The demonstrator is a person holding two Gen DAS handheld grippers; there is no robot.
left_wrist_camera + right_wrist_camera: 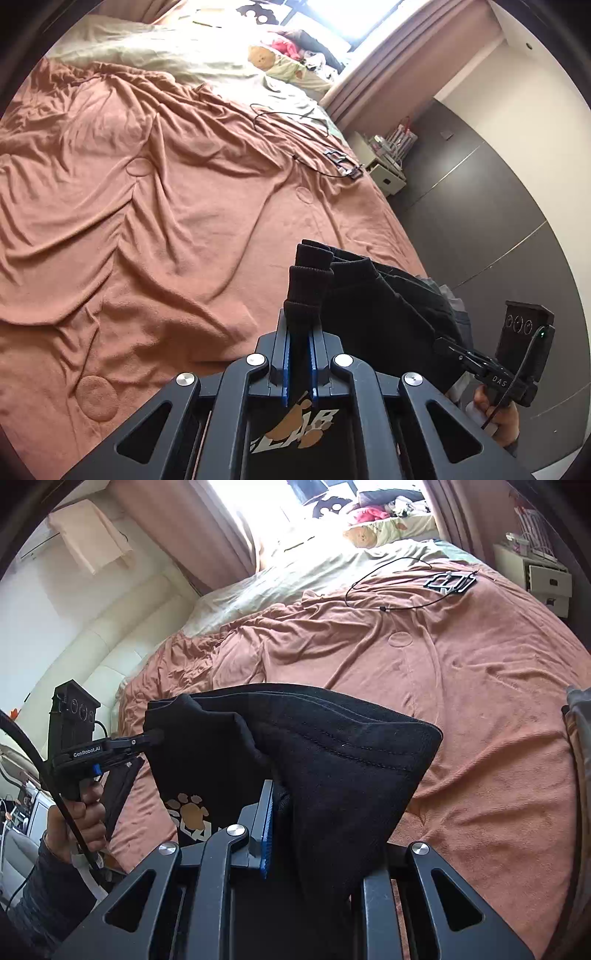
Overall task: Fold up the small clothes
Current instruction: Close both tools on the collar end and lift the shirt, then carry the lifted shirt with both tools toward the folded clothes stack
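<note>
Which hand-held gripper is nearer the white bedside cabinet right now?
Right, as far as the views show. The white bedside cabinet stands beyond the bed's far right edge. The right hand-held gripper sits on that side; the left hand-held gripper is across the held black garment.

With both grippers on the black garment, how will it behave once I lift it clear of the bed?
Probably floppy: the black garment sags in folds between the left gripper and right gripper. Likely light, since two small pinches carry it. It looks thick and knit, with a ribbed cuff, so it should not slip easily.
</note>
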